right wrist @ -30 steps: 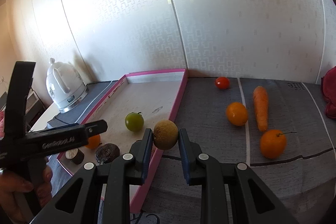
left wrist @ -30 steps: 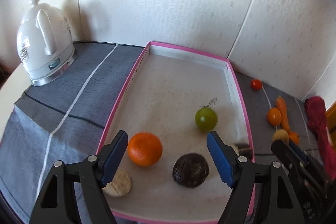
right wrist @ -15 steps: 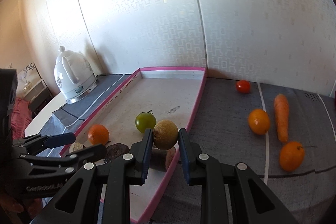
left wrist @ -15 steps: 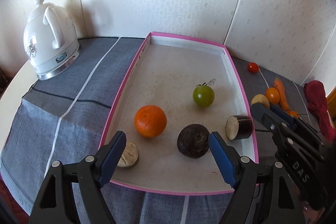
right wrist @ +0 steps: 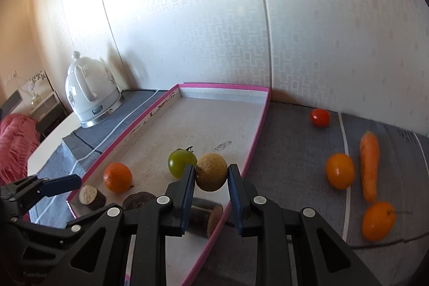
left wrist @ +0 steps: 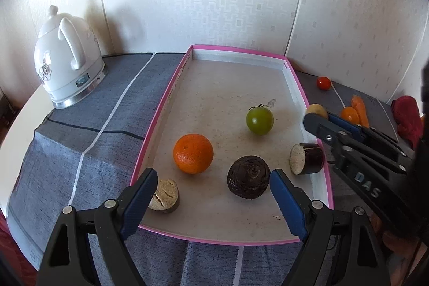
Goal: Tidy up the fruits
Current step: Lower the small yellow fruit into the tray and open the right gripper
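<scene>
Text you can read: "DAS" in pale capitals on the black arm of the right gripper [left wrist: 316,115], left wrist view | grey cloth [right wrist: 295,152], right wrist view: printed letters near the carrot [right wrist: 369,165], too blurred to read | nothing else legible

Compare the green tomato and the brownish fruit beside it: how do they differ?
The green tomato is smooth, glossy and rests on the tray floor; the brownish fruit is dull, rough-skinned and held off the tray, clamped in the right gripper. The tomato has a dark stem. Both are round, similar in size.
</scene>
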The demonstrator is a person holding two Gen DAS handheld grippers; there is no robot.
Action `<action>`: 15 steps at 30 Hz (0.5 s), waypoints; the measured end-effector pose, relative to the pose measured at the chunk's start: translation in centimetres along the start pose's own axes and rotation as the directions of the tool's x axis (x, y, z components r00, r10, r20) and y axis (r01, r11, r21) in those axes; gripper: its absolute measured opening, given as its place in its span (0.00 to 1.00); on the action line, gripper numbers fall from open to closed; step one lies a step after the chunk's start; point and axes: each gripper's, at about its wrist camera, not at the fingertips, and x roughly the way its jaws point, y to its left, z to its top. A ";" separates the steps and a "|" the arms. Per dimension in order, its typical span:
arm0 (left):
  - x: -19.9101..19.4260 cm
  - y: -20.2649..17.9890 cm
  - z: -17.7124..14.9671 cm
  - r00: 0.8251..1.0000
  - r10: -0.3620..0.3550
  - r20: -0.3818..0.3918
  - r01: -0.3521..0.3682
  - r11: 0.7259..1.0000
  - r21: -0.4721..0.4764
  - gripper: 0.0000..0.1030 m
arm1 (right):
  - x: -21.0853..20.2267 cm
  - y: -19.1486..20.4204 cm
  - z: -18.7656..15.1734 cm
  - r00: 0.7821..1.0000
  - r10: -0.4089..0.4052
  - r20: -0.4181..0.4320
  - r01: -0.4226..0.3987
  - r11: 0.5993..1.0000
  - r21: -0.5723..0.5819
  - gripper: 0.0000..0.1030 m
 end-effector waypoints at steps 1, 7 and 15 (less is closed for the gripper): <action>0.0 0.0 0.0 1.000 0.002 0.004 -0.002 1.000 0.003 0.83 | 0.3 0.1 0.0 1.000 -0.001 -0.005 0.001 1.000 -0.004 0.24; 0.2 -0.2 0.0 1.000 -0.005 -0.003 0.005 1.000 0.005 0.83 | 1.6 0.0 -0.2 0.999 -0.008 -0.034 0.007 1.000 -0.007 0.24; -0.1 -0.5 -0.1 1.000 -0.014 0.002 0.014 1.000 0.007 0.83 | 0.6 -0.2 -0.3 0.999 -0.042 -0.004 0.042 0.999 0.023 0.26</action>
